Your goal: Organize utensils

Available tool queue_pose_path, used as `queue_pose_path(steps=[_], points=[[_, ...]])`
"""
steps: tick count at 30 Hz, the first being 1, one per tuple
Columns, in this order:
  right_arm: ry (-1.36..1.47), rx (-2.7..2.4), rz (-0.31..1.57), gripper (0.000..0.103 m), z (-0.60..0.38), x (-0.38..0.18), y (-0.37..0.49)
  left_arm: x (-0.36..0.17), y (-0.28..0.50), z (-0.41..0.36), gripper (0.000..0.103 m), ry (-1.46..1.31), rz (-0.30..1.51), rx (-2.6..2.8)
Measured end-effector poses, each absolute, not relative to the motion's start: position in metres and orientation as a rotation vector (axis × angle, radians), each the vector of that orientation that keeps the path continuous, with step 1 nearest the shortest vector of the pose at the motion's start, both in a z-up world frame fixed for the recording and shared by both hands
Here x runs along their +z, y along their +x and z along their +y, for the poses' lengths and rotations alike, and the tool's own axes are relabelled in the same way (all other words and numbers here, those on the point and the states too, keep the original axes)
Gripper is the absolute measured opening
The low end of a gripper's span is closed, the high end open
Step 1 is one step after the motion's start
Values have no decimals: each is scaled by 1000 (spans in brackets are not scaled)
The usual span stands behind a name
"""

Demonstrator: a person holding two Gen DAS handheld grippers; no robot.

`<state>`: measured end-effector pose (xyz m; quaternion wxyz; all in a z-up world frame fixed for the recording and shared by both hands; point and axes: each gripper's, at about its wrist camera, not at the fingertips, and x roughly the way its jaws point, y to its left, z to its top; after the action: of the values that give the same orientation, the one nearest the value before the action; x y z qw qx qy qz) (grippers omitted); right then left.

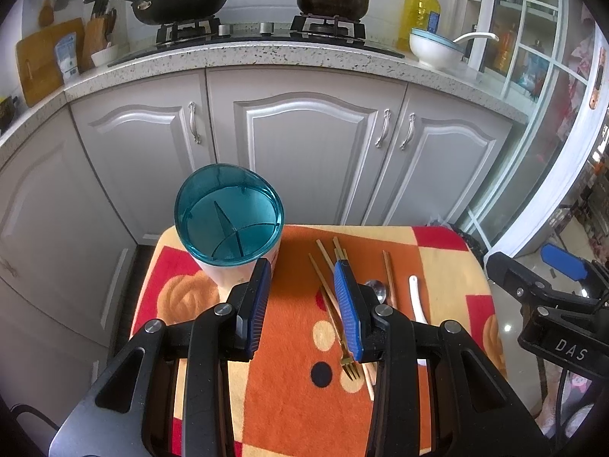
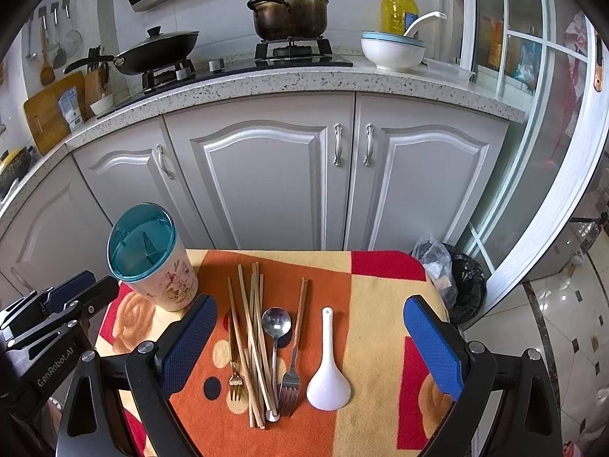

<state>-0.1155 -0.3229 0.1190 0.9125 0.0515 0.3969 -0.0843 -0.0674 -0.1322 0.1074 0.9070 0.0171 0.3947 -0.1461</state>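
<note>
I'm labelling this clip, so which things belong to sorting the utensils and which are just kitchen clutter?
Job: holder, chopsticks, gold fork, steel fork, metal spoon, white spoon.
Clutter: wok, pot, oil bottle, bowl, bin bag.

Legible markings:

1. "DAS", pale capital letters on the black plastic body of the right gripper (image 1: 563, 266), seen at the right edge of the left wrist view; the word is cut off by the frame edge.
2. "GenRobot.AI", white lettering along the black plastic side bar of the left gripper (image 2: 49, 301), seen at the left edge of the right wrist view.

The blue label on the yellow plastic oil bottle (image 2: 397, 9) and the print on the white-and-blue pouch (image 2: 70, 108) are too small to read.
</note>
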Motion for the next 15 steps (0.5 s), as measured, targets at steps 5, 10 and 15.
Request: queue_pose_path(steps=[5,10,15], points=[[106,-169,826,98,-327,114,-116,97,-62,-128,33,18,851,-309],[110,-156,858,98,-335,100,-112,76,-54,-125,33,-15,920,-333],[122,-138,902,98,-343,77,-107,44,-45,-127,33,-55,994,-359]])
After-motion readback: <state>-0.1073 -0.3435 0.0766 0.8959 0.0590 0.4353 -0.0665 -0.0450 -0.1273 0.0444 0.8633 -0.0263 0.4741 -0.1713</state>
